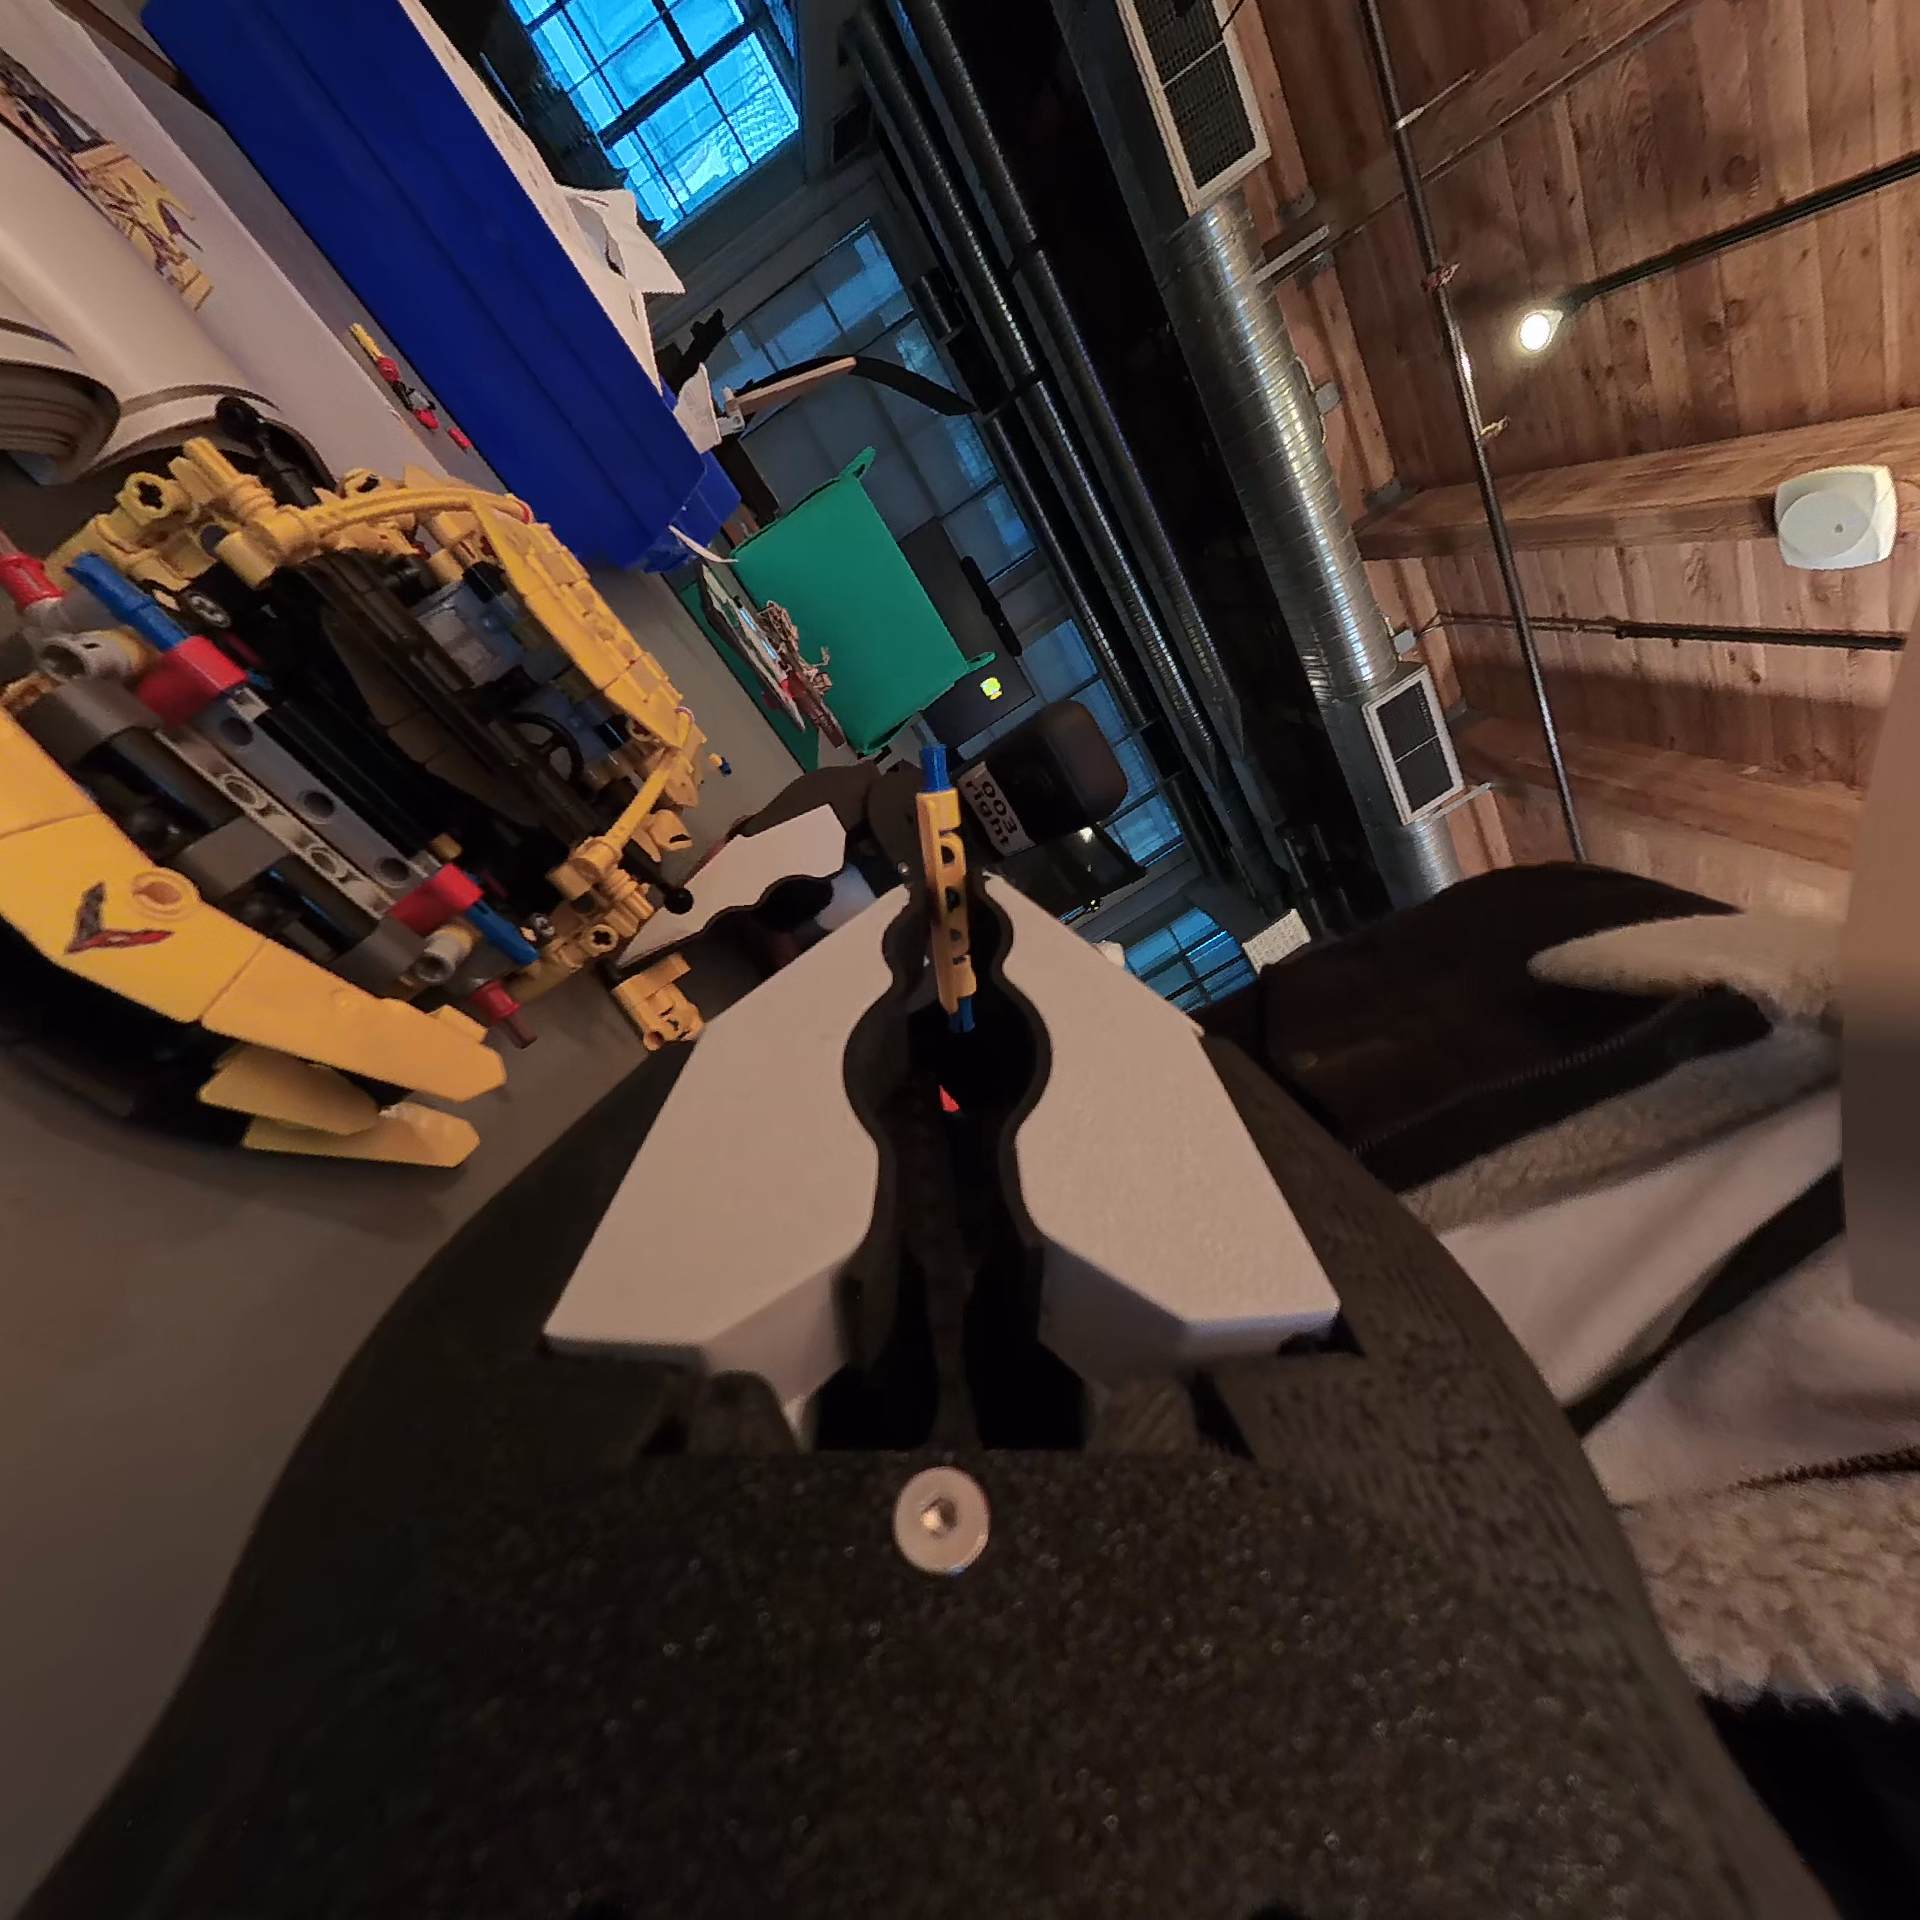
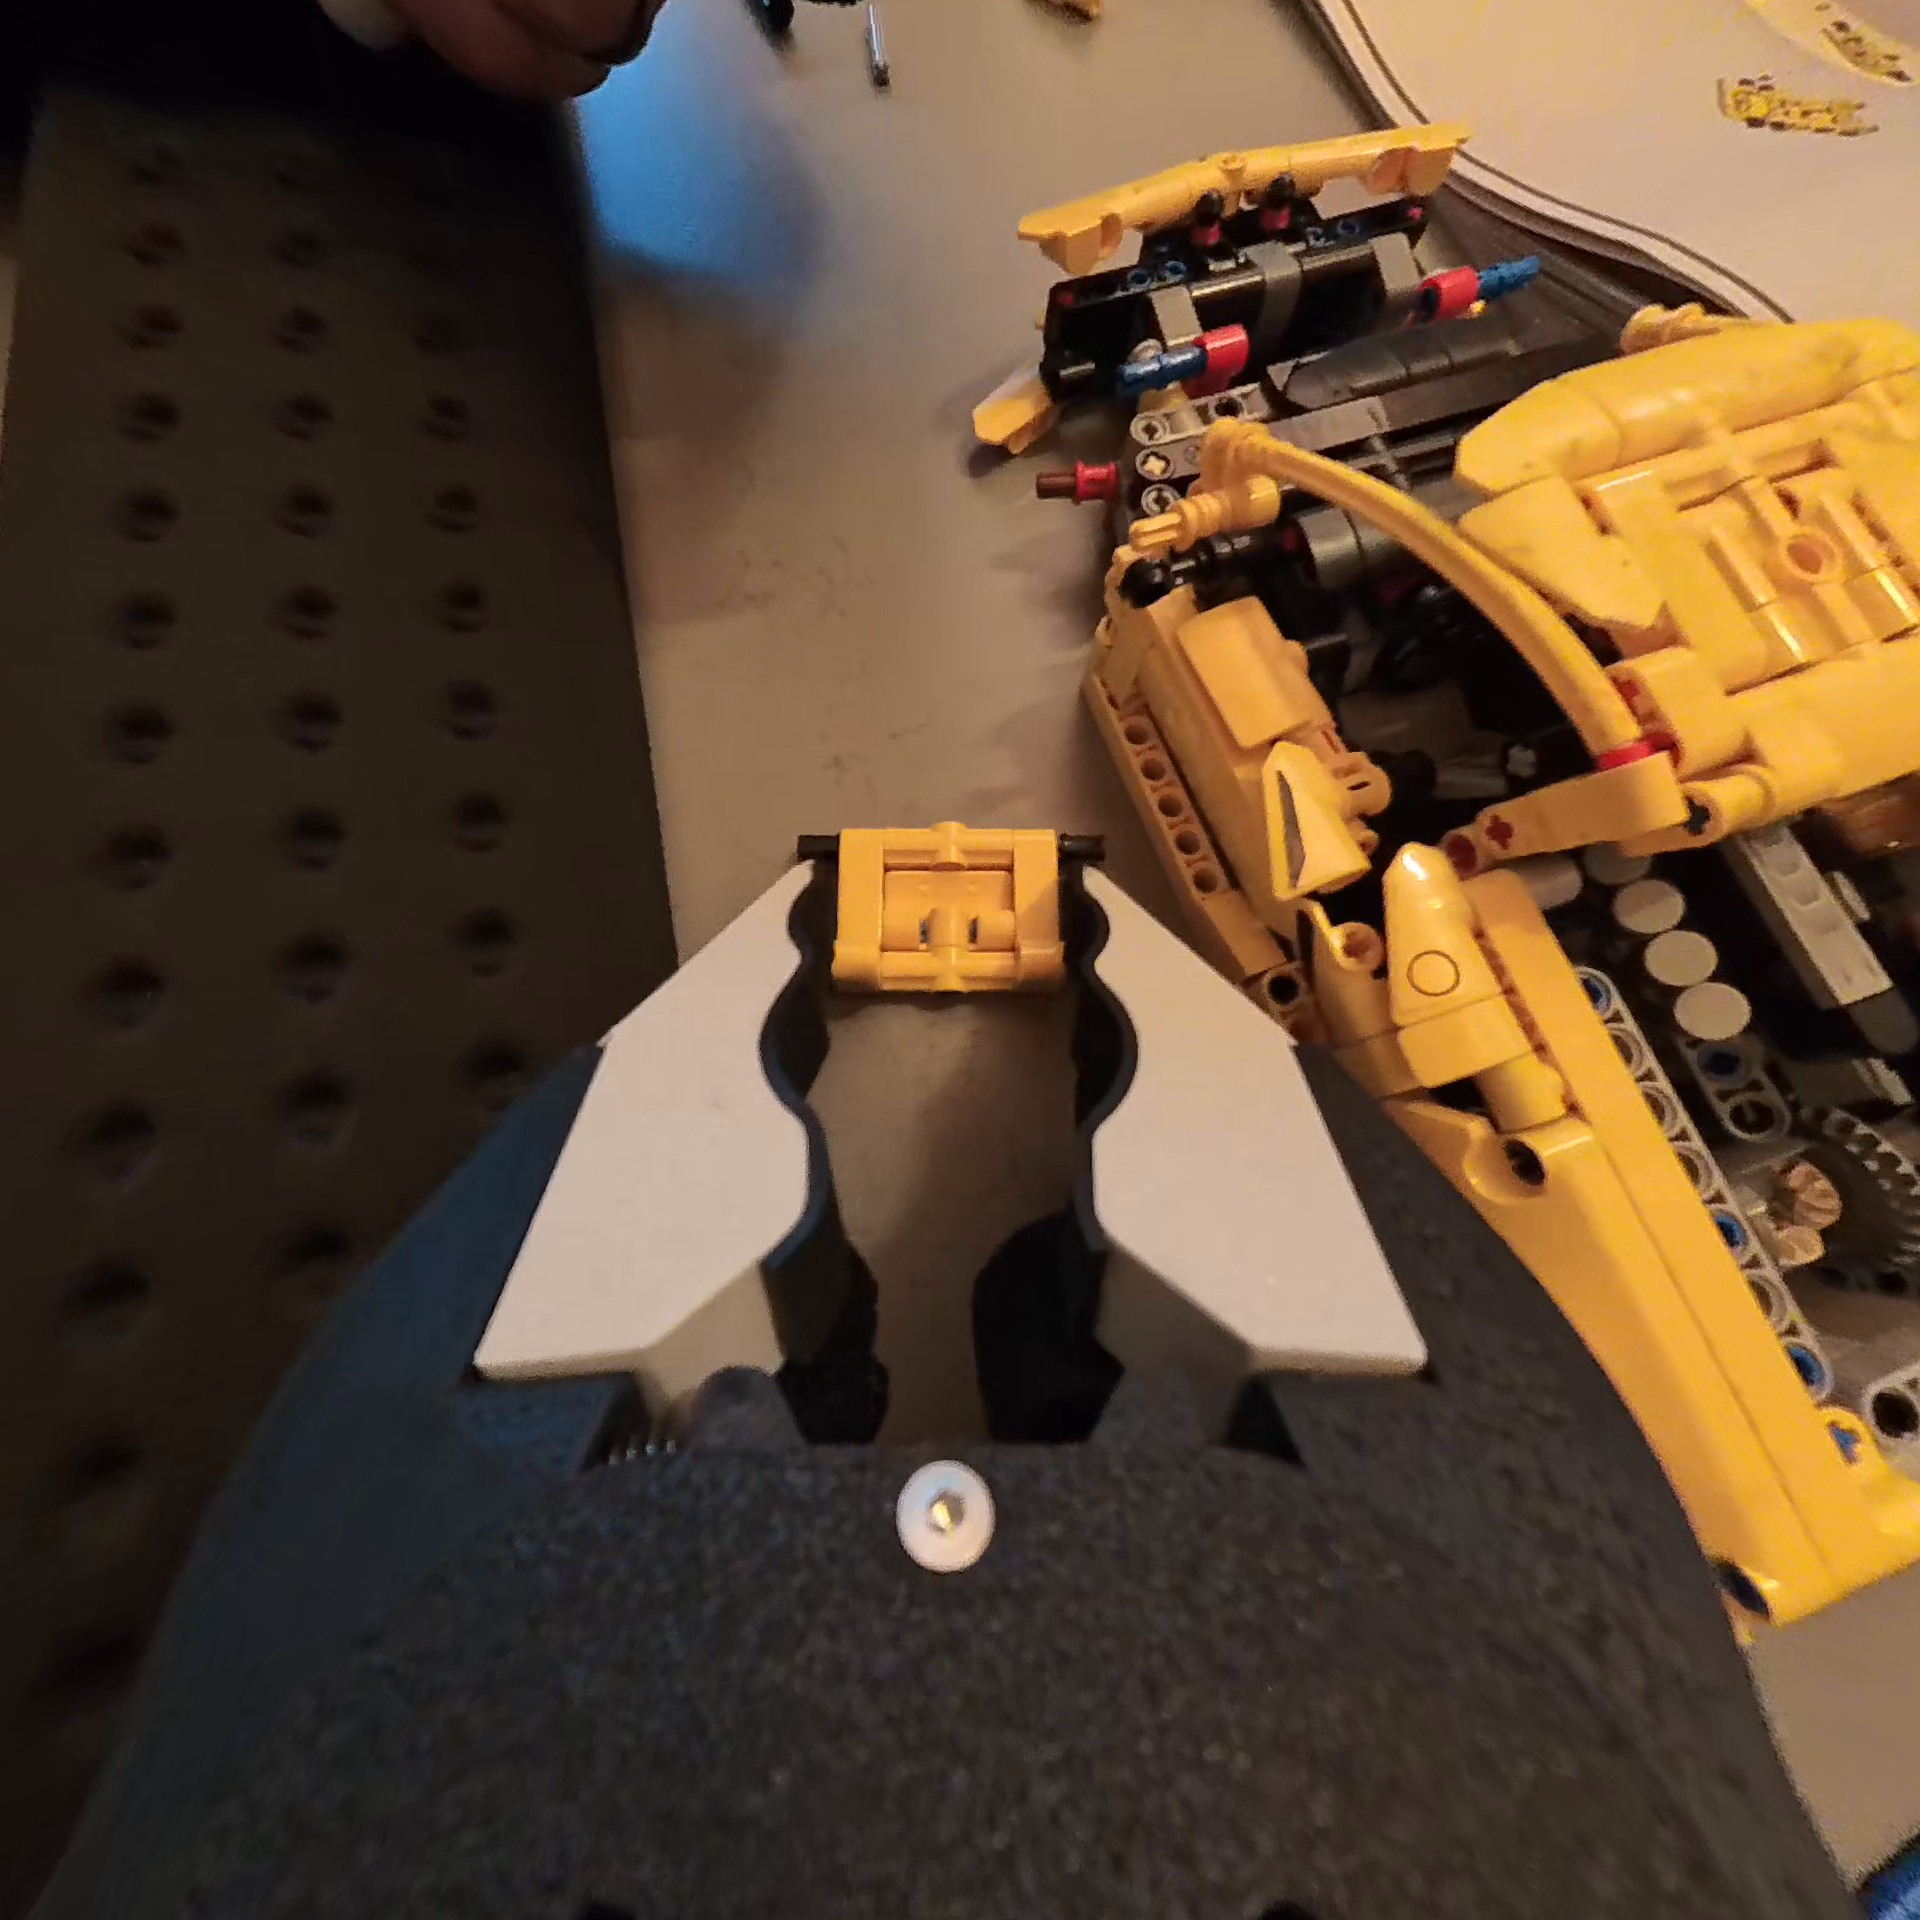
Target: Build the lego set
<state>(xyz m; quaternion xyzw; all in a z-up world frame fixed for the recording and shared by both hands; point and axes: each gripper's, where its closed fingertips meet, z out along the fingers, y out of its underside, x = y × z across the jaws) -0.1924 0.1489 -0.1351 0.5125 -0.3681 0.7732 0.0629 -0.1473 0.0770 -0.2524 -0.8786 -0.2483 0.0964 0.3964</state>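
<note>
Slipping is the main risk: the left tongs [image 1: 951, 914] pinch a thin yellow beam [image 1: 948, 904] with blue pins only at the very tips, lifted in the air, so a small twist could drop it. The right tongs [image 2: 948, 914] grasp a yellow block [image 2: 948, 909] by its sides over the worktop [image 2: 831, 582]; its black axle ends stick out and could catch. The car [image 2: 1507, 831], half built, yellow panels over black and grey frame, lies on the worktop at 2 o'clock from the right tongs, with a loose bumper part [image 2: 1247, 281] at 1 o'clock.
</note>
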